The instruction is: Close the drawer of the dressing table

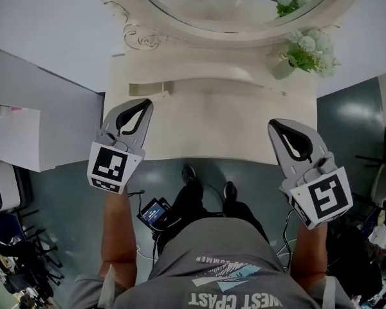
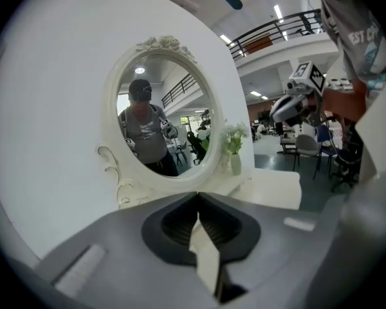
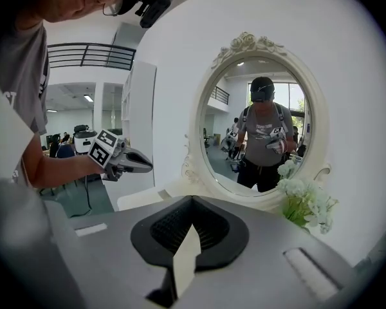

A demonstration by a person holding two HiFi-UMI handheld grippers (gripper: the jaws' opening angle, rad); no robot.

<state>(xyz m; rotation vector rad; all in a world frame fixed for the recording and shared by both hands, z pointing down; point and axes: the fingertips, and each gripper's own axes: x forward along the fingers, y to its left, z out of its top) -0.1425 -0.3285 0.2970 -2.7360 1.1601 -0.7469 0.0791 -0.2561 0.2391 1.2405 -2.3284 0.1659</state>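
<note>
The left gripper [image 1: 143, 106] and right gripper [image 1: 276, 127], both closed and empty, flank what seems to be the open drawer [image 1: 212, 127], which juts from the desk [image 1: 212, 66] toward the person, its front edge crosswise, equally near the 2.

- Cut off at the head view's top edge: mirror [image 1: 235, 8].
- Hidden under its own top there: desk [image 1: 212, 131] front.
- Too small to identify: boxy piece [image 1: 151, 89] at the desk's back left.
- Hidden behind the right tool [image 3: 192, 205] in its view: base of the flowers [image 3: 305, 205].
</note>
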